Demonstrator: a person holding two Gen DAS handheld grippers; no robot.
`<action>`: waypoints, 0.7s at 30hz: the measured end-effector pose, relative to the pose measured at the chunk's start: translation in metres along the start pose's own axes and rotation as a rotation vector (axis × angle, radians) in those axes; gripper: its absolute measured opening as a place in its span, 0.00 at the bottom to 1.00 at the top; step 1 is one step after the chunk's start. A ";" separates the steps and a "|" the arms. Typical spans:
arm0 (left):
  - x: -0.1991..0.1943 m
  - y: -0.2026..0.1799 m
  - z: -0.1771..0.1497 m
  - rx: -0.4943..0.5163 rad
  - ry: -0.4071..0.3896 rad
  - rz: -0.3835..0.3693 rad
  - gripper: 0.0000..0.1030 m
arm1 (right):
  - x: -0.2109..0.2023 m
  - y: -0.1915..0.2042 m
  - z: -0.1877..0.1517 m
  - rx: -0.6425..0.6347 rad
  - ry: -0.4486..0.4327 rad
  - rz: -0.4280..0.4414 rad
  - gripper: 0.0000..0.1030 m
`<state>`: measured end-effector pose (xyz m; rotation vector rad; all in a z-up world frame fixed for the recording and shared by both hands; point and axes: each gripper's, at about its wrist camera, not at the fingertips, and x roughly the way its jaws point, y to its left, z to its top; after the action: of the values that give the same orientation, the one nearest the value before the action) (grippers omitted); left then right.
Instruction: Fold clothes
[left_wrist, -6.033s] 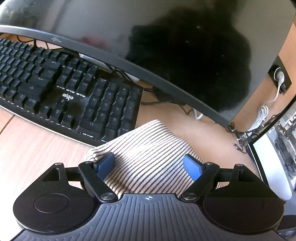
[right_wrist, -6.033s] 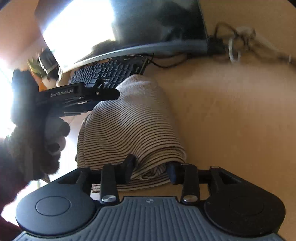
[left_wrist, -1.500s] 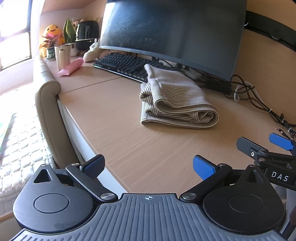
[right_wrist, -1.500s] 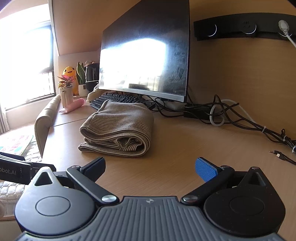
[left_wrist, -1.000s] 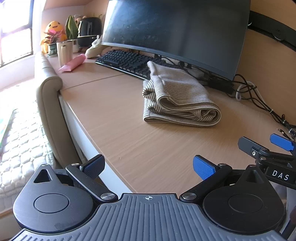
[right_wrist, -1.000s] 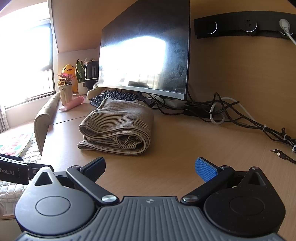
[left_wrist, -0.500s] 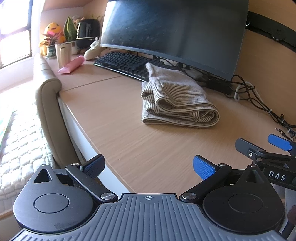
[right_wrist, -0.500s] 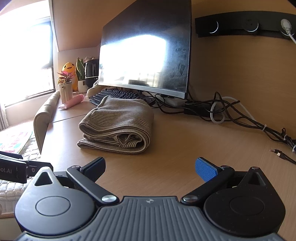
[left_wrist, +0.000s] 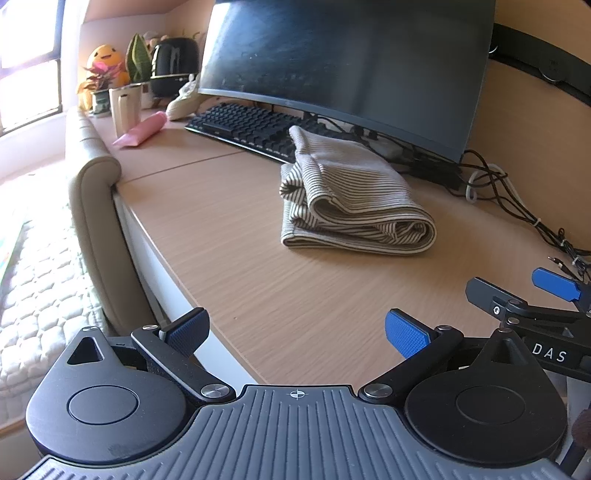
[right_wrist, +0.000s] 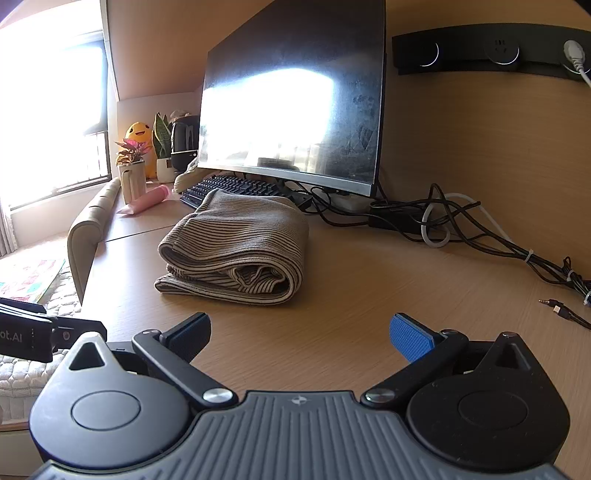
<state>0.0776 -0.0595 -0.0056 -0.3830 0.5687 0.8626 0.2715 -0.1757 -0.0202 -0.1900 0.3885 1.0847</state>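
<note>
The striped garment (left_wrist: 351, 199) lay folded into a thick bundle on the wooden worktop (left_wrist: 229, 236), its rolled open end facing the cameras and its far end just in front of the black keyboard (left_wrist: 243, 123), possibly touching it. Behind the keyboard stood a dark curved monitor (left_wrist: 347, 70), and a tangle of black and white cables (right_wrist: 461, 229) ran along the worktop to the right of the monitor foot. The left gripper (left_wrist: 295, 328) hung over the near edge of the worktop, well apart from the garment, its jaws spread wide with nothing between them. The right gripper (right_wrist: 300, 332) also hovered above the worktop short of the bundle, jaws wide and empty; in the left wrist view it showed at the right edge, its blue pad raised. At the far left end of the worktop a pink tube (left_wrist: 142, 129) lay beside a cream cup (left_wrist: 125, 107), with a pink-leaved potted plant (right_wrist: 132, 151), a yellow plush toy (left_wrist: 105, 61) and a black kettle (left_wrist: 173, 62) behind them. A beige padded headboard (left_wrist: 92, 206) ran along the left side of the worktop, with a quilted white mattress (left_wrist: 33, 295) below it.
</note>
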 end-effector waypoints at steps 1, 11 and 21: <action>0.000 0.000 0.000 0.000 0.000 0.001 1.00 | 0.000 0.000 0.000 0.000 0.000 0.000 1.00; 0.000 -0.001 0.000 0.009 -0.001 0.001 1.00 | 0.001 -0.002 0.000 0.003 0.002 0.005 1.00; 0.000 -0.001 0.002 0.001 -0.011 0.000 1.00 | 0.002 -0.001 0.000 -0.002 0.003 0.004 1.00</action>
<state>0.0793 -0.0590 -0.0037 -0.3771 0.5593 0.8641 0.2726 -0.1748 -0.0212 -0.1925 0.3906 1.0891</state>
